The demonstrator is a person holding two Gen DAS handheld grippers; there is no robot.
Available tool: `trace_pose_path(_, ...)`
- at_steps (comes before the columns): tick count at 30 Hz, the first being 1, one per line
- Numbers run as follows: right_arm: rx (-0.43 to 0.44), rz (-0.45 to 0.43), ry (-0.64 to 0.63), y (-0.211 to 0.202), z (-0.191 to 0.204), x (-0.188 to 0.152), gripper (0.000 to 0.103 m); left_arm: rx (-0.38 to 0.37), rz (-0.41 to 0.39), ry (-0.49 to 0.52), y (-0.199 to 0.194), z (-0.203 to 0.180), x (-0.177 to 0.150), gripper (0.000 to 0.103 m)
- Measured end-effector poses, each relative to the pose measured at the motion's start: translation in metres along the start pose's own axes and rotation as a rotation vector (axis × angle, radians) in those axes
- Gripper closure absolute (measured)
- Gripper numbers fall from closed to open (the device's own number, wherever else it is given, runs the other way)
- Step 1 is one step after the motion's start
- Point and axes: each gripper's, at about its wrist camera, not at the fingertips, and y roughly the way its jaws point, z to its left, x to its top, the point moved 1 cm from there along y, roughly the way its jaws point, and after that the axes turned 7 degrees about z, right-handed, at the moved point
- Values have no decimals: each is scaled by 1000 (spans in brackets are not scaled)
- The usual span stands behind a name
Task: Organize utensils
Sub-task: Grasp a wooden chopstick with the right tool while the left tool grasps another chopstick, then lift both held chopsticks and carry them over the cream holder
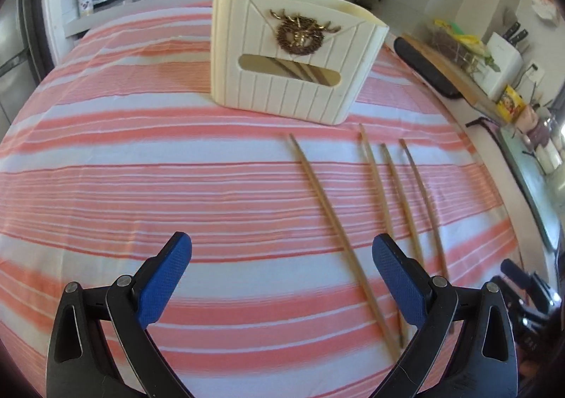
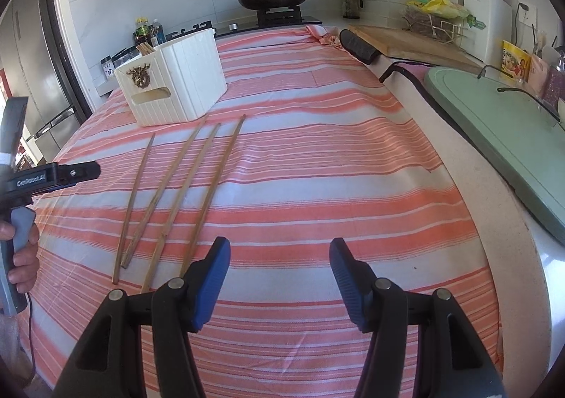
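Black gripper arms, blue textured fingers (image 1: 166,278), silver screws.

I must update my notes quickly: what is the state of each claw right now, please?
Left claw: open, holding nothing, above the striped cloth.
Right claw: open, holding nothing; the chopsticks lie on the cloth, untouched.

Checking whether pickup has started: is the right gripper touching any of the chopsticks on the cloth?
Apart. In the right wrist view the right gripper stands open with only striped cloth between its fingers; the four chopsticks lie off to its left.
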Motion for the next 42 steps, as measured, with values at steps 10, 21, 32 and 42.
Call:
trace_pose_path(10, 60, 79, -30, 20, 21, 30, 43, 179, 32, 80, 44, -39, 2, 26)
trace_pose_path(21, -38, 195, -195, 64, 66, 45, 79, 159, 5, 152, 32, -35, -8, 89)
trace_pose_path(32, -165, 213, -198, 43, 41, 25, 96, 165, 22, 82, 5, 22, -31, 96)
trace_pose_path(42, -187, 219, -161, 31, 18, 14, 96, 150, 32, -15, -16, 72, -52, 96)
